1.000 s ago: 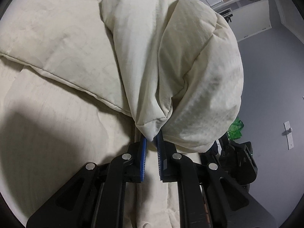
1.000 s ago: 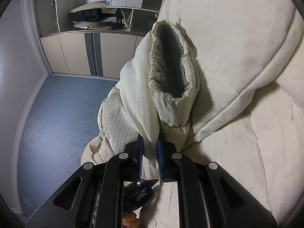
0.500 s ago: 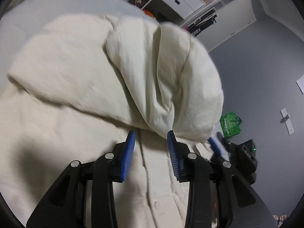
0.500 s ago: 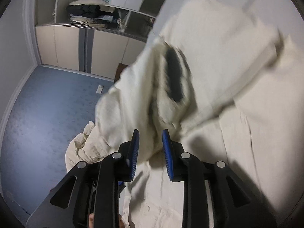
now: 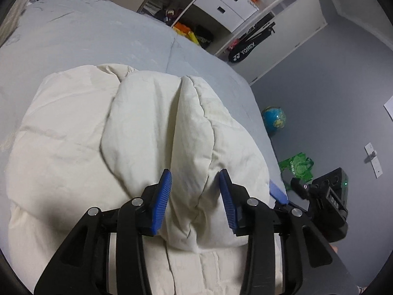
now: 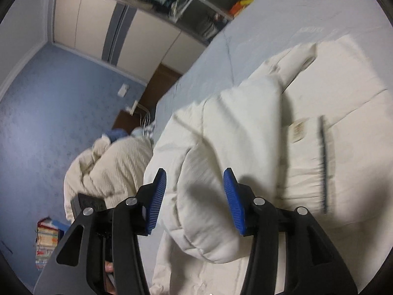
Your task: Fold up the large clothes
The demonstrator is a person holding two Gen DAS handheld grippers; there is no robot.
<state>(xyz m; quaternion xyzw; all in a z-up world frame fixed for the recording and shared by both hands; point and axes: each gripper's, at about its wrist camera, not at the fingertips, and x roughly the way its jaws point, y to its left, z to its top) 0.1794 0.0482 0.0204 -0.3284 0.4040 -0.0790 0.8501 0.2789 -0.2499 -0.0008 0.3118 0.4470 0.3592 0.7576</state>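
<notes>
On the pale blue bed (image 5: 103,36) lay a cream quilted coat (image 5: 157,127), puffy, its sleeves folded over the body in soft mounds. The left gripper (image 5: 195,194) hovered with jaws apart and empty; the right gripper (image 6: 194,196) was opening, gripping nothing.

Left gripper (image 5: 195,191): pitched downward, blue pads apart, nothing pressed between them. Right gripper (image 6: 195,191): pitched downward, jaws opening (blue pads clear of any contact), nothing clamped. A fingertip shows below the right gripper's body.
</notes>
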